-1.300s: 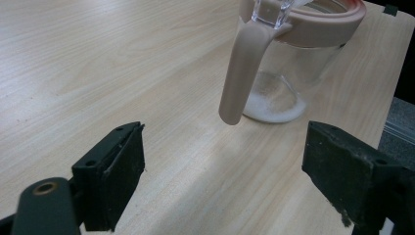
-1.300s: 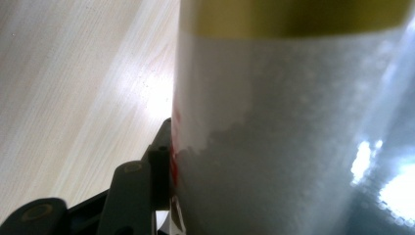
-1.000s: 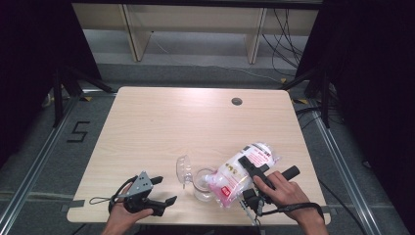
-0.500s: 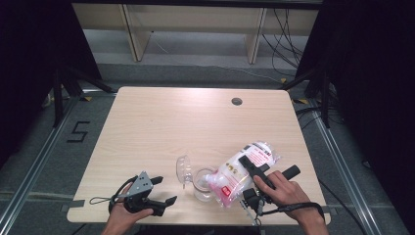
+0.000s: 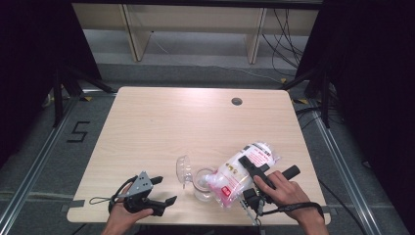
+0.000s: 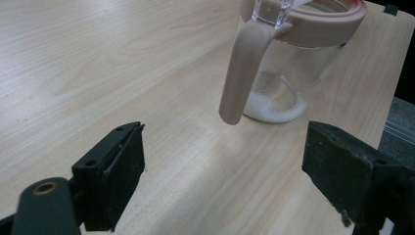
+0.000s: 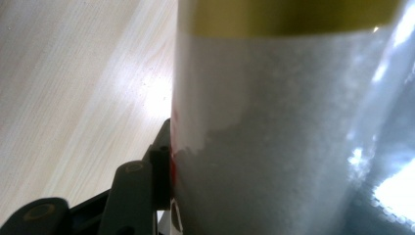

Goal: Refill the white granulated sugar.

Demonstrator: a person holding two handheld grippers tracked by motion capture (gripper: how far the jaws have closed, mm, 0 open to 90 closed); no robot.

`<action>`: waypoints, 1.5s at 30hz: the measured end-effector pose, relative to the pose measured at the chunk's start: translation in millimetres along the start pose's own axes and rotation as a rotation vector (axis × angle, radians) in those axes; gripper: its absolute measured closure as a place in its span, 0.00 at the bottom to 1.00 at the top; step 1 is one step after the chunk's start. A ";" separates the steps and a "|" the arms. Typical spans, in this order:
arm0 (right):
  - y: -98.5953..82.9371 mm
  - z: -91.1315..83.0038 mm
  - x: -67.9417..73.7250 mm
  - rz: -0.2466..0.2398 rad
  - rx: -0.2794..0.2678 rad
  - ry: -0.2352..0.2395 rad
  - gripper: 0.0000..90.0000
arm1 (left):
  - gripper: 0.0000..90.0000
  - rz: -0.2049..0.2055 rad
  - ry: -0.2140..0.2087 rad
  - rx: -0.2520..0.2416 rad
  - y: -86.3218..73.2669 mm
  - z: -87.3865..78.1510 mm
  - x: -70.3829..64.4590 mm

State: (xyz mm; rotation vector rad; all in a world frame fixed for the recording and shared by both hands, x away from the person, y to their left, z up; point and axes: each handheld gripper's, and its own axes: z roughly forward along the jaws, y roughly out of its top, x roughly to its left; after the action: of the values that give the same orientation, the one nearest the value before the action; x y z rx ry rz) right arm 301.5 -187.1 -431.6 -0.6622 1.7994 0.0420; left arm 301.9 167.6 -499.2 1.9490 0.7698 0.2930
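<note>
A clear bag of white granules point(image 5: 240, 171) with pink and red print lies tilted, its low end over the mouth of a glass jar point(image 5: 202, 183). My right gripper point(image 5: 254, 169) is shut on the bag, and one black finger point(image 7: 157, 169) presses against the bag's side point(image 7: 274, 127). The jar point(image 6: 293, 58) has a beige rim and a hanging beige clasp point(image 6: 242, 68), and a thin layer of white granules point(image 6: 274, 105) sits at its bottom. Its lid point(image 5: 183, 170) stands swung open to the left. My left gripper point(image 5: 165, 190) is open, holds nothing, and points at the jar from the left.
The wooden table point(image 5: 171, 122) has a round cable hole point(image 5: 237, 101) at the back right. Both hands sit close to the front edge point(image 5: 195, 220). A black cord loop point(image 5: 100, 199) trails from the left gripper.
</note>
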 end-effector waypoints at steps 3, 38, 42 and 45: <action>0.1 -1.1 2.7 0.027 0.014 0.000 0.58 | 0.17 0.005 0.005 0.001 0.2 -0.4 -0.2; 0.6 -2.0 0.7 0.009 0.015 0.013 0.58 | 0.17 0.007 0.005 0.002 0.2 -0.4 0.0; 0.9 -1.9 1.3 0.013 0.013 0.008 0.58 | 0.17 0.002 0.001 0.000 0.0 -0.1 0.0; 1.3 -1.8 1.3 0.011 0.011 0.009 0.58 | 0.17 0.001 0.001 0.000 0.0 0.0 0.0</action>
State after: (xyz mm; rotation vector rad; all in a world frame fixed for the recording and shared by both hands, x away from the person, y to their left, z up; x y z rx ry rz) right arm 299.1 -187.2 -432.4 -0.6449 1.8106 0.0365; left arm 301.9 167.7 -499.1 1.9496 0.7696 0.2947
